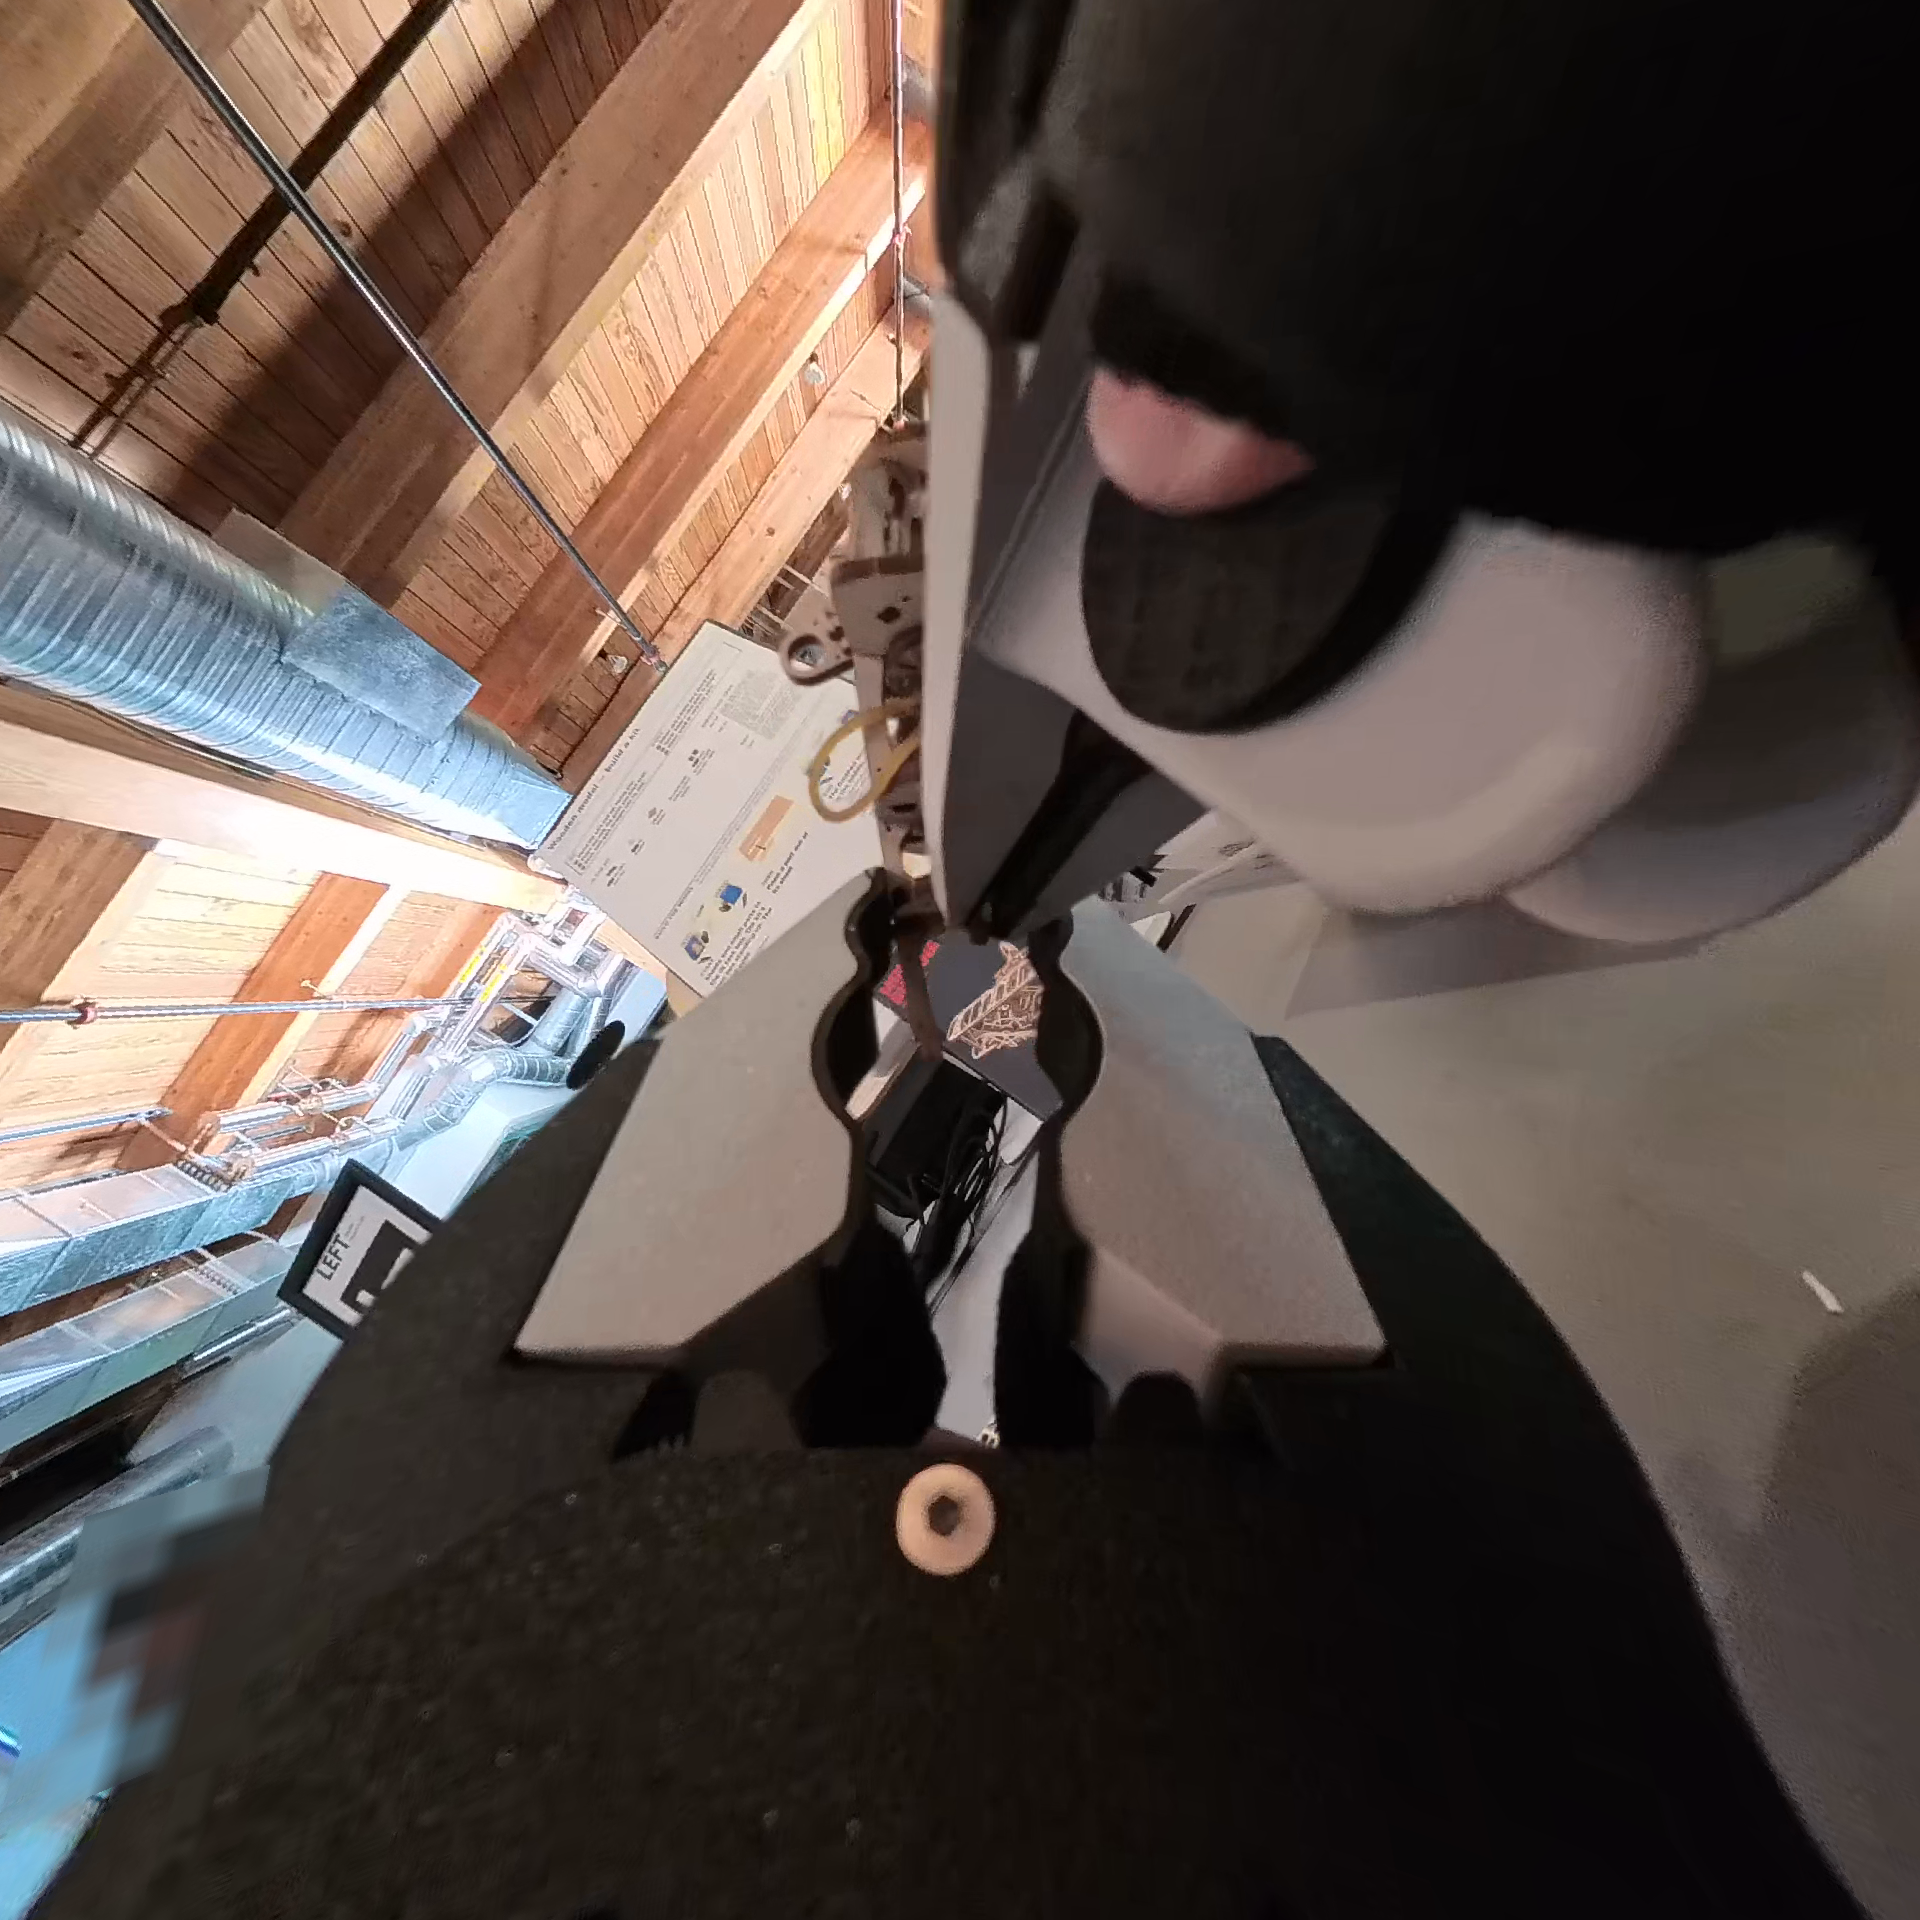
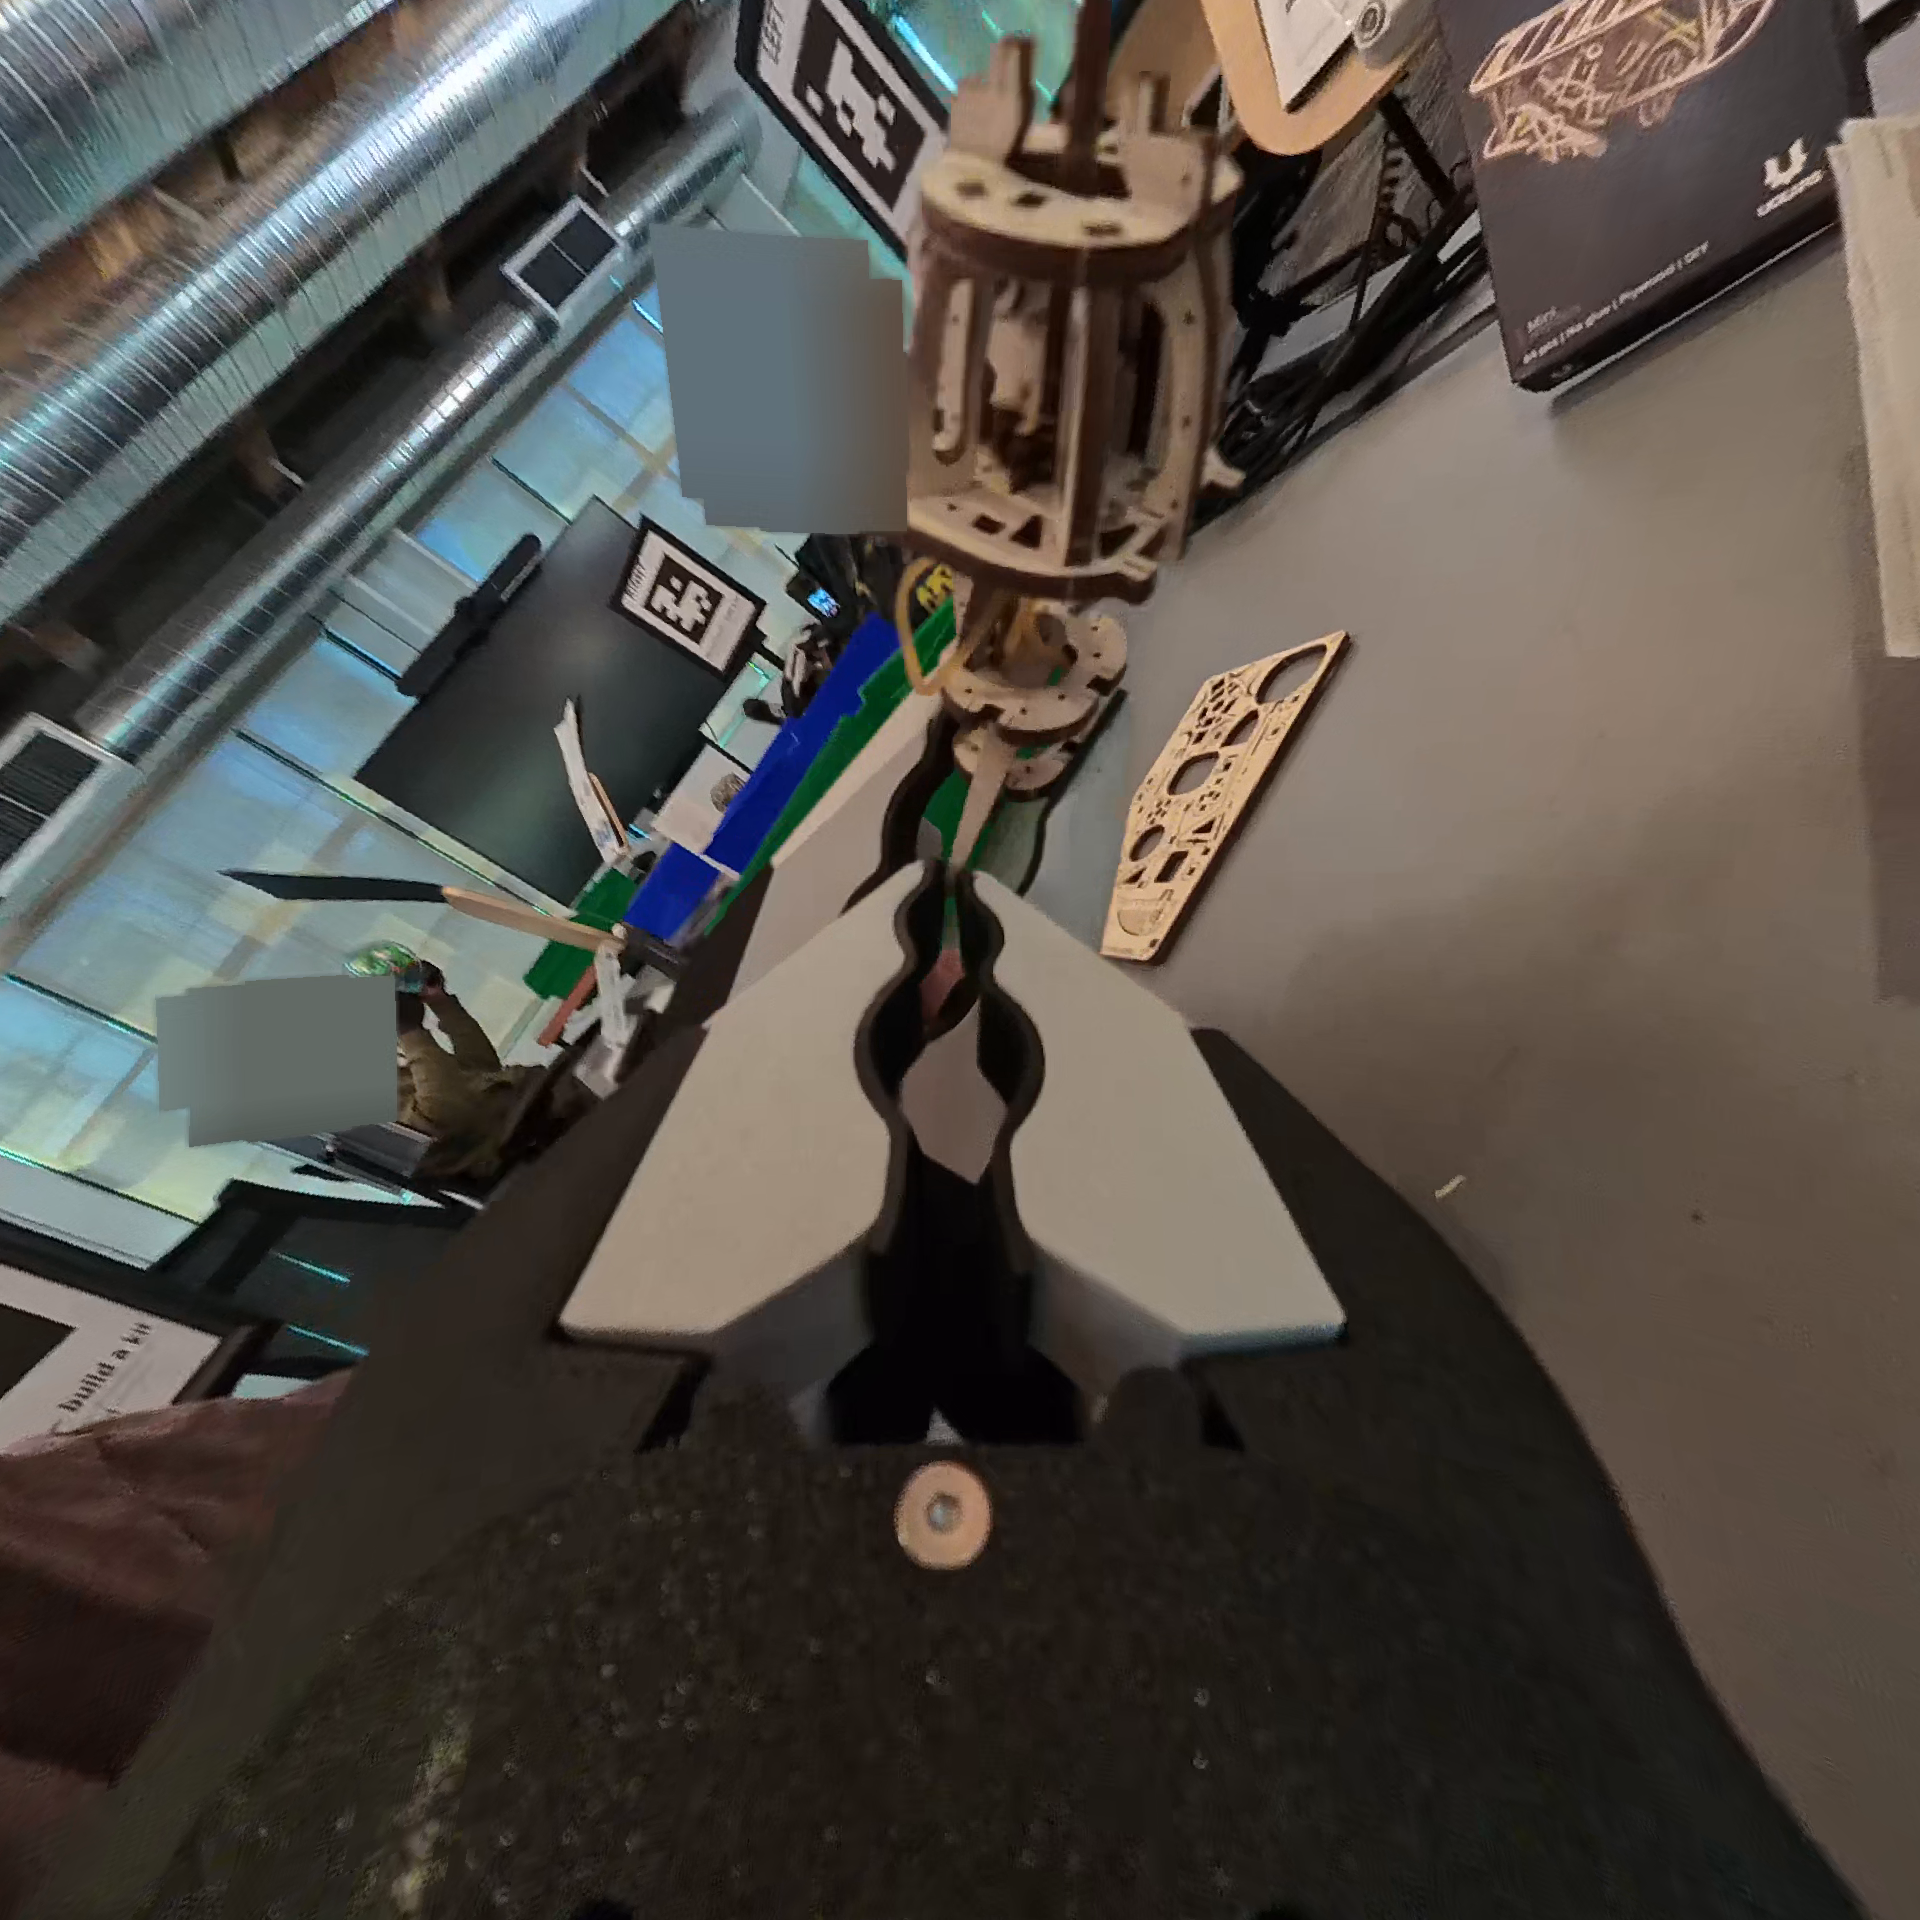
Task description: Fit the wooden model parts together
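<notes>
The wooden model (image 2: 1060,364), a pale cage-shaped assembly with a yellow rubber band (image 2: 920,644), is held up in the air above the grey table (image 2: 1507,935). My right gripper (image 2: 940,883) is shut on a thin pale wooden tab at the model's near end. My left gripper (image 1: 966,909) is shut on the same end of the model (image 1: 883,603), with a dark wooden strip (image 1: 920,987) between its pads. The right gripper's fingers (image 1: 956,623) and a gloved hand (image 1: 1247,582) hide most of the model in the left wrist view. The left gripper's fingers (image 2: 842,810) show just behind my right tips.
A wooden sheet with punched-out holes (image 2: 1226,790) lies flat on the table to the right. A black kit box (image 2: 1662,187) stands at the back right beside a tangle of cables (image 2: 1320,343) and stacked papers (image 2: 1881,364). Green and blue boards (image 2: 748,831) lie to the left. A printed instruction sheet (image 1: 727,790) stands behind. Across from one pair of fingers to the other is roughly 5 cm.
</notes>
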`<action>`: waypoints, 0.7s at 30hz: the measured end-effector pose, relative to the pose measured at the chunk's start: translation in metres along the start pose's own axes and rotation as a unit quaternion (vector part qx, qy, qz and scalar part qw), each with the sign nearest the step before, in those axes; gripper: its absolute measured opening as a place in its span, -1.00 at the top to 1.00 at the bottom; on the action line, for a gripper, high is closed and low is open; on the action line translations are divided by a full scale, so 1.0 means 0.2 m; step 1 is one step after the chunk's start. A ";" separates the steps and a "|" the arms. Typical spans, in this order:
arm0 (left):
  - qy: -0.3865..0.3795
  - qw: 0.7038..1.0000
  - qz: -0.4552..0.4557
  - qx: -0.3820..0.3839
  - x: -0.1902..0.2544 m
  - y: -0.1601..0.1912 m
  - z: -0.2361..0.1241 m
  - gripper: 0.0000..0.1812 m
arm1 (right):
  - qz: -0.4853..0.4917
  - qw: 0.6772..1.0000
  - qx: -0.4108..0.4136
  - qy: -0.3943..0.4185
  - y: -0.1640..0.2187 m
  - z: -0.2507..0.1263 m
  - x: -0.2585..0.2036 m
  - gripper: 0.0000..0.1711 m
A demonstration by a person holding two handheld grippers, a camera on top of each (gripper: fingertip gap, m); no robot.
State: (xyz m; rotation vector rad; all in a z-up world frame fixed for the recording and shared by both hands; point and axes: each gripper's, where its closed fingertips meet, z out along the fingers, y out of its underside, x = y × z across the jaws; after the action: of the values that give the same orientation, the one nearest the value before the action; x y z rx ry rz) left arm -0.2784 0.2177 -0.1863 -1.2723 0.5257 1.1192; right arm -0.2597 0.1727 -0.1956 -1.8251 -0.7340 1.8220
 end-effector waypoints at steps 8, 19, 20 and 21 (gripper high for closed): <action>0.010 1.000 -0.014 -0.023 0.00 0.05 0.02 0.75 | -0.016 0.998 -0.056 0.001 0.08 -0.01 -0.03 0.98; 0.016 0.999 -0.025 -0.031 0.00 0.07 0.02 0.75 | -0.055 0.995 -0.089 -0.001 0.12 -0.03 -0.07 0.98; 0.016 0.999 -0.027 -0.029 0.00 0.07 0.02 0.75 | -0.061 0.994 -0.090 -0.001 0.12 -0.03 -0.08 0.98; 0.017 0.999 -0.027 -0.029 0.00 0.07 0.02 0.75 | -0.065 0.994 -0.090 0.001 0.11 -0.03 -0.07 0.98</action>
State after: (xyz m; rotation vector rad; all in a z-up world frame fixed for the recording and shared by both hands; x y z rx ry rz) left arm -0.2912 0.2198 -0.1912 -1.3504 0.4838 1.0776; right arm -0.2522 0.1463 -0.1992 -1.8413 -1.0200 1.7194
